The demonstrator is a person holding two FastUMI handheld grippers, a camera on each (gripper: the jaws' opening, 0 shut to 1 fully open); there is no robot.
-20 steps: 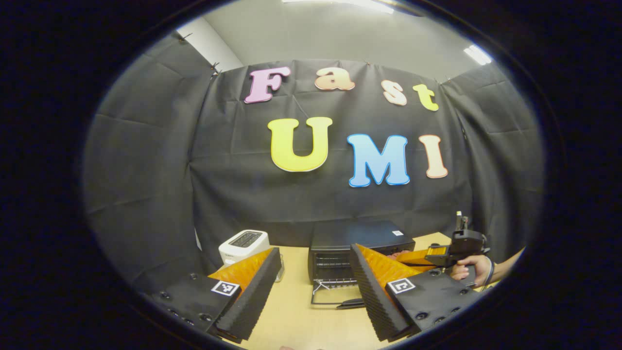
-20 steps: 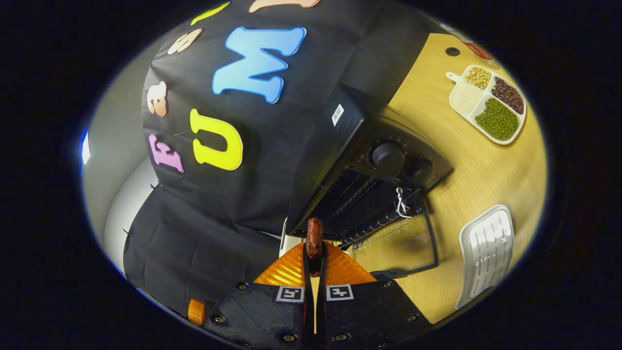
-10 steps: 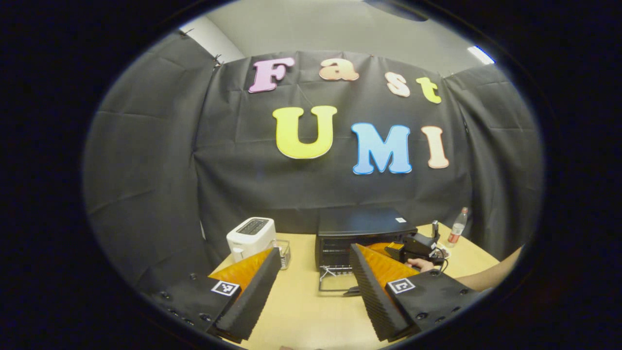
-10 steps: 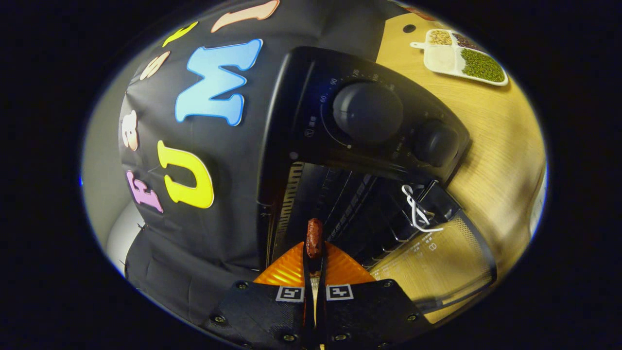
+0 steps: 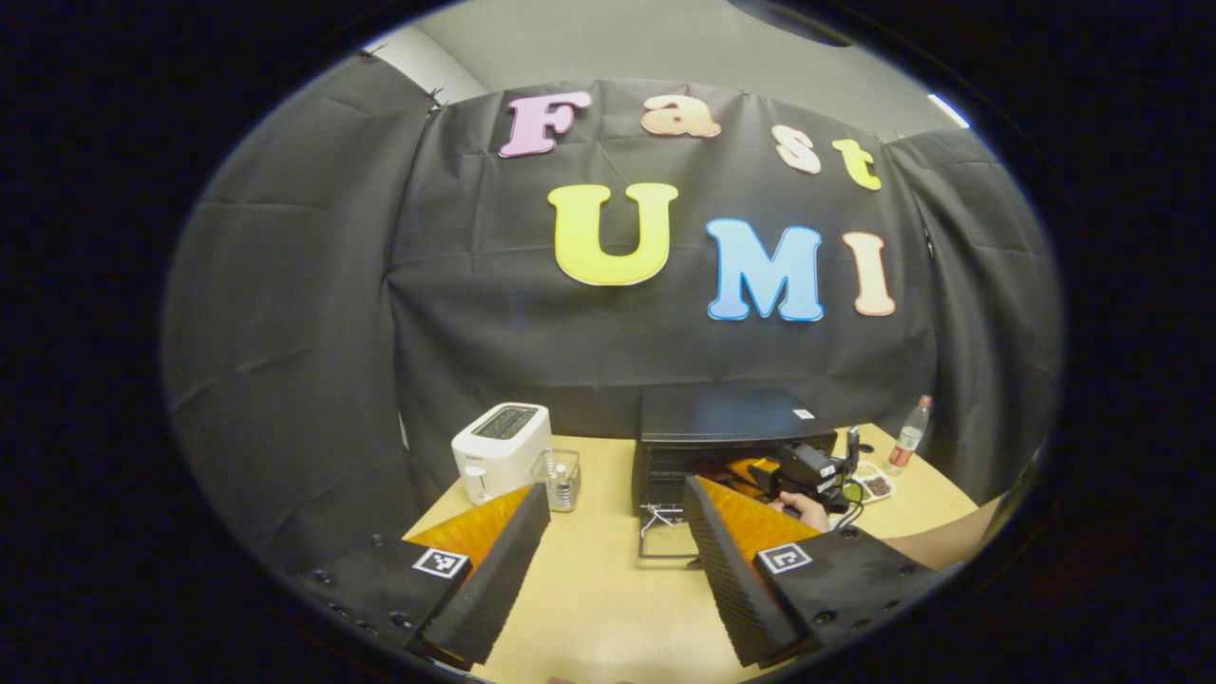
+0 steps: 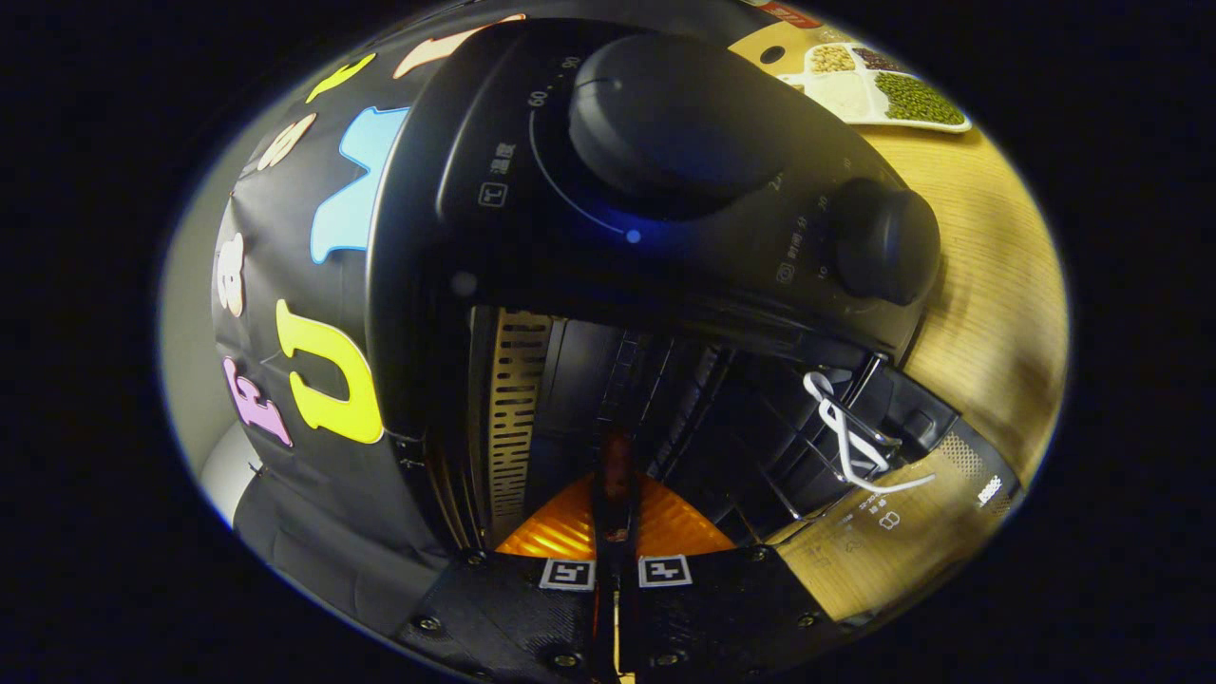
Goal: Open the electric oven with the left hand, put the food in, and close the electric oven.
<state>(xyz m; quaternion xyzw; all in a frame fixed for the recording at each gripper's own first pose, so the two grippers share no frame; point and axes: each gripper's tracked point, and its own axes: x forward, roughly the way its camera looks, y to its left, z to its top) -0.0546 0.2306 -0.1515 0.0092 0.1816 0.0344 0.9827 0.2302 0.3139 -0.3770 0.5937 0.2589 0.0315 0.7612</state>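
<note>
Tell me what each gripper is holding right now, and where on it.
The right gripper pinches a small sausage by its lower end, the free end poking into the open oven. The left gripper is open and holds nothing.

Black electric oven open; reddish sausage at its mouth.
</note>
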